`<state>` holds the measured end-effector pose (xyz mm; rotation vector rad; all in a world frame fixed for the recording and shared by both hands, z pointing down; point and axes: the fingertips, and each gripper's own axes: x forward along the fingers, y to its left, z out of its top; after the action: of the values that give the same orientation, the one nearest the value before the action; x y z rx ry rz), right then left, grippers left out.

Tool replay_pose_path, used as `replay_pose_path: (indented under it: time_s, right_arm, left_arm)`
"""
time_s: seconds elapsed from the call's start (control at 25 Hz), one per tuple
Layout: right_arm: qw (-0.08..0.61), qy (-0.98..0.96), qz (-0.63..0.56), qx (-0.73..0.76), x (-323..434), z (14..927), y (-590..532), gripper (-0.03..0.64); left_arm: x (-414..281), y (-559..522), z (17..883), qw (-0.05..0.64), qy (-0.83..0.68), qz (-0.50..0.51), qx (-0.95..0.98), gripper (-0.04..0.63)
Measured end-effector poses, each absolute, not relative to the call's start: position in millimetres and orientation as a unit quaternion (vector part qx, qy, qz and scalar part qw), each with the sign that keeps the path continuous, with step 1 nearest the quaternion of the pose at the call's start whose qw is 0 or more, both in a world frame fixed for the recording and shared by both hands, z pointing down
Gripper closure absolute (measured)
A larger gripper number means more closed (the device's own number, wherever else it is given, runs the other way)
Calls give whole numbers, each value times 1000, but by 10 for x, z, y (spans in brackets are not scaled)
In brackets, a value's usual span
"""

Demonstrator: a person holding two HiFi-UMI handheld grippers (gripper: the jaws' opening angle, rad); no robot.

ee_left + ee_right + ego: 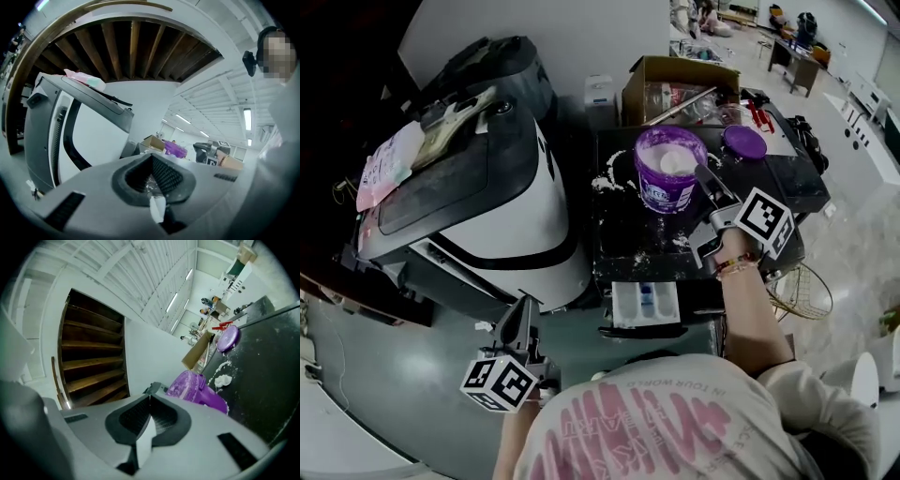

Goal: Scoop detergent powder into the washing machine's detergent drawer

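The round purple plastic tub [670,183] of white soap powder [675,161] stands open on the black flat top [787,178]; its round purple lid [744,142] lies at 2 o'clock from it, close by; some white spilled powder [614,180] lies at the tub's 9 o'clock. The white soap drawer [645,305], with a blue part in the middle, sticks out open at 6 o'clock from the tub, well apart from it. The big white and grey washing machine [516,216] is at 9 o'clock from the tub; a brown cardboard box [675,80] is at 12 o'clock.

The right gripper [703,175] [150,397] reaches to the tub's rim at about 4 o'clock; its jaws are clenched together; a thin white bit shows low between them, and I cannot tell what it is. The left gripper [525,307] [152,157] is at 9 o'clock from the drawer, well apart from it; its jaws are pressed together too, with no tool in them.
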<state>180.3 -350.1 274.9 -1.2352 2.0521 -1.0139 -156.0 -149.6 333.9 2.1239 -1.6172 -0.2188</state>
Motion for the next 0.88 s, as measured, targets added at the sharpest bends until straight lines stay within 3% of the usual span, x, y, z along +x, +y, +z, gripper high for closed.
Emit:
replay_pose_path:
  time_s: [0.4,0.88]
  right_arm:
    - [305,716,-408,-477,1696,2794,-3165,618]
    - [304,685,-427,-506,1464,3087,-2816,618]
  left_arm:
    - [-1678,-1786,3315,240,-517,-84,817,592]
    - [-1776,-1930,3364,249,-460,-67,850,592]
